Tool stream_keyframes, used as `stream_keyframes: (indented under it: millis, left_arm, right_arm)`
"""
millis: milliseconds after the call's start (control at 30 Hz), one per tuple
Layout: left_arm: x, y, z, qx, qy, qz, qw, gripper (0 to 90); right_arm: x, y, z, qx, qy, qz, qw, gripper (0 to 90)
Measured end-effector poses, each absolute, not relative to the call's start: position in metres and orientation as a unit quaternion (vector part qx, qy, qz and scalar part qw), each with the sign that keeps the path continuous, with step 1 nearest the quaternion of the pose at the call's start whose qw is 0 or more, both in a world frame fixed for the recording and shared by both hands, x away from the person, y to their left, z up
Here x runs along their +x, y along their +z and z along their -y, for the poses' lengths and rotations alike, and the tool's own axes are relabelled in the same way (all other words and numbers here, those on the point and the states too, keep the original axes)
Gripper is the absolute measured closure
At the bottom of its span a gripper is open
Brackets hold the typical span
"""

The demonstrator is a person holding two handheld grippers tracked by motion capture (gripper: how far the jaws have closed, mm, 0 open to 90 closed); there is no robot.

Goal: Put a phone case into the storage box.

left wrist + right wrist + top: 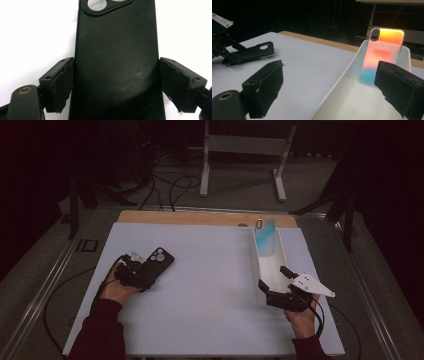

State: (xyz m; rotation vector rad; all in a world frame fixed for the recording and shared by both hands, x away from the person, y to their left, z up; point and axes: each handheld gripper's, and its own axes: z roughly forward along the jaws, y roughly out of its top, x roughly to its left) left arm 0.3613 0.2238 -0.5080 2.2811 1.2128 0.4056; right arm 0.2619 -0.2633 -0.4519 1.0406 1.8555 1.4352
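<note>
A black phone case (160,259) with a camera cut-out lies on the white table top at the left. My left gripper (142,272) is shut on its near end. In the left gripper view both pads press the long sides of the black case (116,37), the left gripper (116,60) straddling it. At the right a white tray (256,270) runs away from me. An orange-to-teal phone case (264,239) leans upright against its far end. My right gripper (272,276) stands open at the tray's near end, one jaw outside the tray wall (342,75) and one over its inside.
The white sheet (210,285) covers most of the table, and a wooden strip (200,217) shows along the far edge. Cables and a metal frame (245,145) stand on the floor beyond. The right gripper view shows the black case (253,53) far left.
</note>
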Motion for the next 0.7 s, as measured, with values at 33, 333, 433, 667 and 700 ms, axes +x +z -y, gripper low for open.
stream_keyframes:
  millis: [33,333,433,667,700]
  left_arm:
    - [0.361,-0.506,-0.224,0.842,0.149,-0.447,0.263,16.5]
    - [0.353,-0.493,-0.220,0.830,0.160,-0.443,0.299,16.4]
    - [0.350,-0.487,-0.217,0.825,0.166,-0.440,0.315,16.4]
    - [0.343,-0.469,-0.202,0.819,0.178,-0.421,0.348,16.3]
    - [0.342,-0.466,-0.198,0.819,0.180,-0.416,0.352,16.3]
  right_arm:
    - [0.262,-0.452,0.263,0.389,0.536,-0.694,0.284,8.0]
    - [0.264,-0.450,0.261,0.392,0.533,-0.696,0.279,8.0]
    - [0.265,-0.449,0.261,0.393,0.532,-0.697,0.277,8.0]
    - [0.268,-0.445,0.262,0.393,0.529,-0.703,0.268,8.0]
    - [0.268,-0.445,0.262,0.393,0.529,-0.704,0.266,8.0]
